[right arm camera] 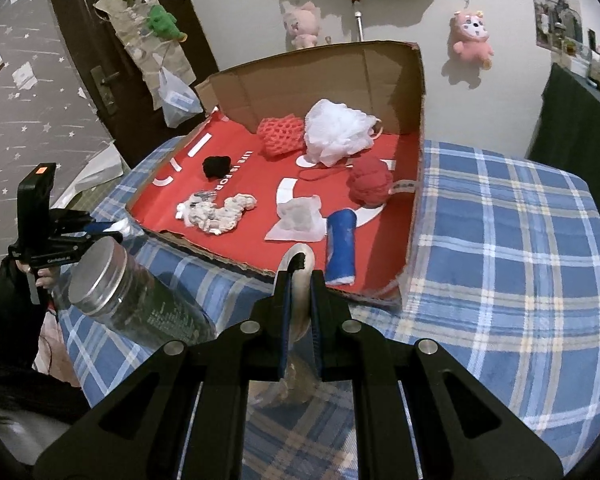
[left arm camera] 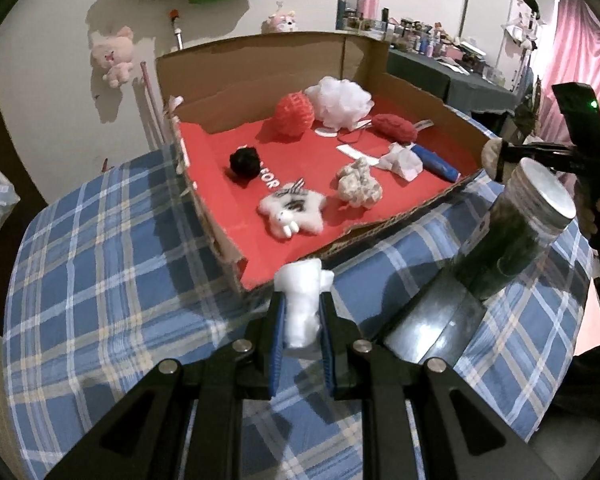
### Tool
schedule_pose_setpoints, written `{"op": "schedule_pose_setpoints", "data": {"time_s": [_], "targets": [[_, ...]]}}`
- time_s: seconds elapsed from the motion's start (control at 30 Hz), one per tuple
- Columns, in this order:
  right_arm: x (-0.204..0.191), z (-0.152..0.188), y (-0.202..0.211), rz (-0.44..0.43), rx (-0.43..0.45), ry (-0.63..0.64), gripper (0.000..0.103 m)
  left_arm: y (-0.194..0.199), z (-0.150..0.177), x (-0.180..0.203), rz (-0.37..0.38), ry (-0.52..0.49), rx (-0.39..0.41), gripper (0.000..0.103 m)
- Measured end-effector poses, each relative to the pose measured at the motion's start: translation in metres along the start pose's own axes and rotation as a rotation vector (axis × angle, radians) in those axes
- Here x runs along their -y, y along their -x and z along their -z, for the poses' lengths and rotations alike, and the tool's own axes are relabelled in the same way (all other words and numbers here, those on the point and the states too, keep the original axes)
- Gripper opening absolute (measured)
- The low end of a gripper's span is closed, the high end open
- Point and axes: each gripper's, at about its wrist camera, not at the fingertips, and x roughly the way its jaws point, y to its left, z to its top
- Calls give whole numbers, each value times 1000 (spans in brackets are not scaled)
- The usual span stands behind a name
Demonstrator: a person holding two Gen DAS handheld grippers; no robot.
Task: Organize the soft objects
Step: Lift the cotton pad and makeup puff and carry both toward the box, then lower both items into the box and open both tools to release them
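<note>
My left gripper [left arm camera: 303, 298] is shut on a white cotton wad [left arm camera: 302, 312], just short of the near edge of a cardboard box [left arm camera: 260, 60] with a red floor. My right gripper [right arm camera: 300, 276] is shut on a pale round soft pad [right arm camera: 300, 292], also at the box's near edge. Inside the box lie a white mesh puff [right arm camera: 336, 132], a red net ball [right arm camera: 280, 134], a red knitted ball [right arm camera: 370, 180], a black pompom [right arm camera: 216, 166], a white plush toy [left arm camera: 292, 210], a cream crumpled cloth [left arm camera: 358, 182], a white tissue [right arm camera: 300, 220] and a blue tube [right arm camera: 340, 252].
A tall dark jar [left arm camera: 520, 216] with a metal lid stands tilted between the two grippers on the blue checked tablecloth [right arm camera: 500, 240]. Pink plush toys [right arm camera: 472, 38] hang on the wall behind. A dark door [right arm camera: 80, 40] is at the left, and a cluttered table [left arm camera: 440, 68] at the back right.
</note>
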Motion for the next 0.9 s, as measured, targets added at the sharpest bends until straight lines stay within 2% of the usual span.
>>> {"op": "schedule_pose_setpoints", "data": {"time_s": [0.37,0.6,0.9], "targets": [[-2,-15,-15,-34,-35,20,9,-1,-26,9,27,-39,18,17],[-2,-24,-24,-67,-50,24,9,-11,-42,13,74,-36,10,17],[-1,-47,-41,-114,-75,17,9,-26,-69,26,99,-44,-3,17]]}}
